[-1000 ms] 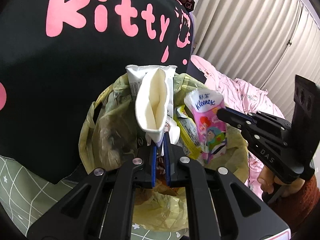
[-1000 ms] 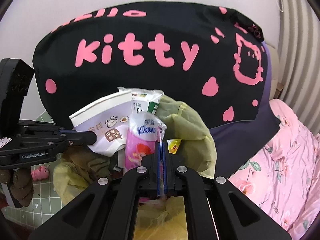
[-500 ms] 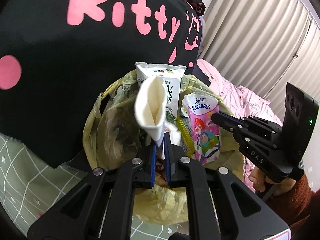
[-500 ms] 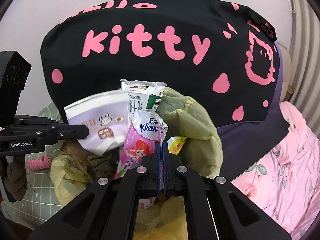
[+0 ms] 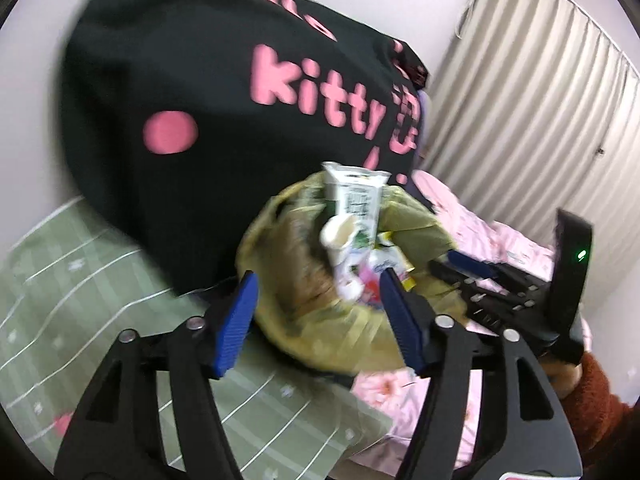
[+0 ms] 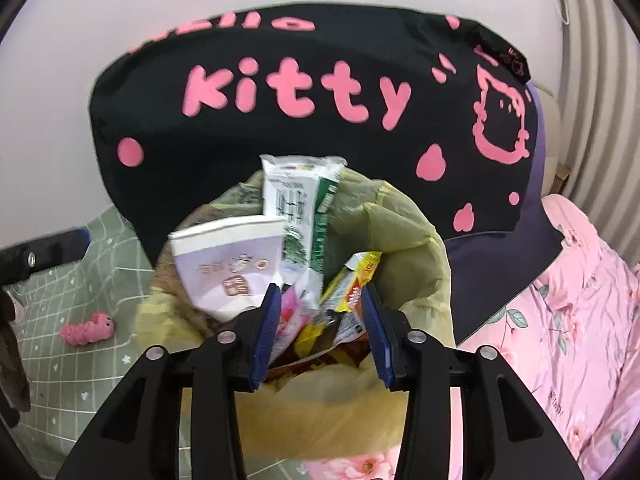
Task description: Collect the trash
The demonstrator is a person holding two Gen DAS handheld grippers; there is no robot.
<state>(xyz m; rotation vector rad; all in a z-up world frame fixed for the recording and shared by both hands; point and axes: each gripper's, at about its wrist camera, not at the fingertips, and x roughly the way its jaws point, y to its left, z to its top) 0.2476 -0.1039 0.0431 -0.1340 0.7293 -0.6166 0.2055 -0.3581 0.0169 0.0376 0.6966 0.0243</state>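
Right wrist: both grippers opening over full trash bag, nothing pinched.
R gripper jaws spreading, pink pack loose btwn pads, not pressed; L gripper jaws also parting, well clear of cup. Bag sits on bed vs black pillow, holding cup, carton, yellow wrapper. Judgement: all light; cup + carton crush easy, wrappers slick, bag film thin, floppy, tear-prone. Best hold prob bunched bag rim, not the contents.
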